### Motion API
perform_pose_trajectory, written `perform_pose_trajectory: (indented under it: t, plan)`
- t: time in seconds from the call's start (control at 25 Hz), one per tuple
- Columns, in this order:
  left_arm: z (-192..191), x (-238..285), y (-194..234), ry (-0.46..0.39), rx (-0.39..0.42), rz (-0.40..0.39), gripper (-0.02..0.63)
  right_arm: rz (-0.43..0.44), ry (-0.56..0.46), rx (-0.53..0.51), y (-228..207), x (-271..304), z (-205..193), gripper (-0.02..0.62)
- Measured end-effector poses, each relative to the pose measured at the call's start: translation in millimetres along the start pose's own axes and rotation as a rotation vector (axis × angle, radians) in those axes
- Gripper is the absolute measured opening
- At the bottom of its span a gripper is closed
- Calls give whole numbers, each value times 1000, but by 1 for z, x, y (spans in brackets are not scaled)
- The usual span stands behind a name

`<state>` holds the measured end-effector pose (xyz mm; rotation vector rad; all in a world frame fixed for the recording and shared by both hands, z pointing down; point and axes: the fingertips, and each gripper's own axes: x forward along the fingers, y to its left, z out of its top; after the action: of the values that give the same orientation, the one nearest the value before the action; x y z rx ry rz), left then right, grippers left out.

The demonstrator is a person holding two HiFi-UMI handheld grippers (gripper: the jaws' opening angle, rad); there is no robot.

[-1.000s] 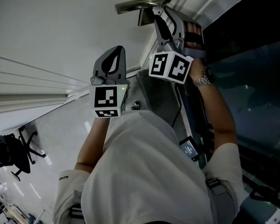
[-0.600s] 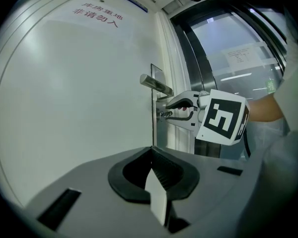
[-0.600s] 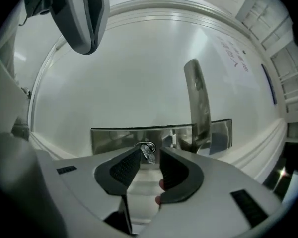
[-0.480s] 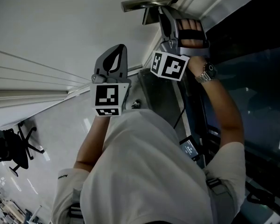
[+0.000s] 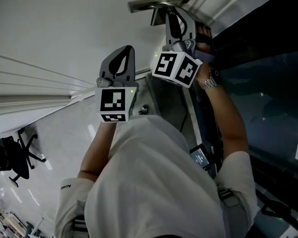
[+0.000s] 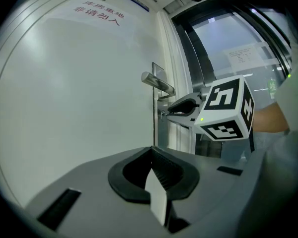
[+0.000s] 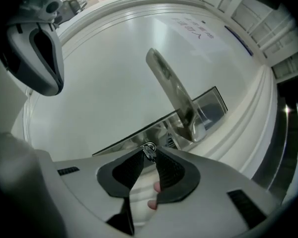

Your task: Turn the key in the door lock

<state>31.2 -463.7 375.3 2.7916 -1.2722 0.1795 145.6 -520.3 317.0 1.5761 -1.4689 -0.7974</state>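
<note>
The right claw (image 7: 149, 157) has just been closing and pinches the small silver key (image 7: 149, 149), which sits in the steel lock plate (image 7: 211, 105) below the white door's (image 7: 104, 73) silver lever handle (image 7: 171, 88). The left claw (image 6: 152, 151) hangs nearby, its jaws pressed together on nothing.

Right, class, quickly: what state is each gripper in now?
Left gripper: jaws shut, holding nothing.
Right gripper: jaws have just been closing, now gripping the key.
</note>
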Motion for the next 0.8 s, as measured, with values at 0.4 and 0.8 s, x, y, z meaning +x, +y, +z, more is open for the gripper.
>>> perform_pose_trajectory:
  t: [0.4, 0.8]
  plan:
    - [1, -2, -3, -2, 6, 4, 9, -28, -22, -3, 3, 0, -1, 84]
    - [-3, -7, 3, 6, 4, 33, 9, -85, -61, 101, -1, -19, -5, 91]
